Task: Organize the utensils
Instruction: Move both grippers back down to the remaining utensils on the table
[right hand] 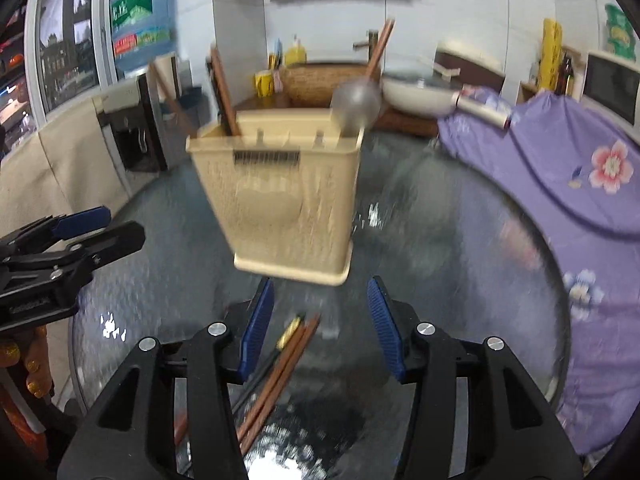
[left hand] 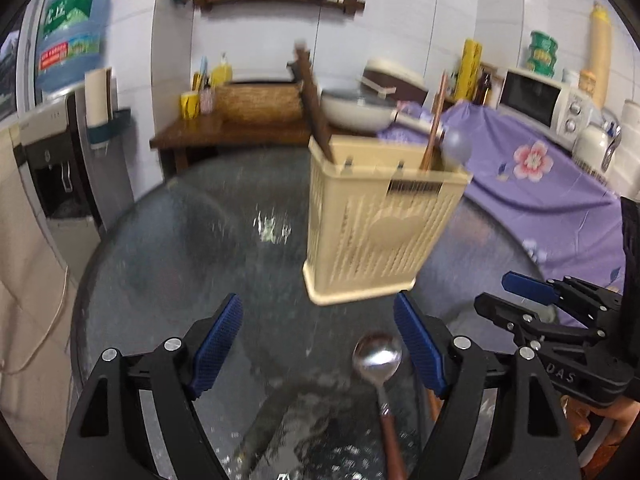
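A cream slotted utensil holder (left hand: 376, 220) stands on the round glass table (left hand: 180, 248), holding brown chopsticks and a metal spoon. It also shows in the right wrist view (right hand: 280, 200). My left gripper (left hand: 318, 346) is open and empty, just short of the holder. A metal spoon with a brown handle (left hand: 378, 364) lies on the glass by its right finger. My right gripper (right hand: 320, 326) is open and empty. Several brown chopsticks (right hand: 280, 368) lie on the glass between its fingers. Each gripper shows at the edge of the other's view.
A purple flowered cloth (left hand: 540, 184) covers the right side. Behind the table stands a wooden bench (left hand: 224, 132) with a basket, a yellow mug and a white pan. A water dispenser (left hand: 60, 160) stands at the left.
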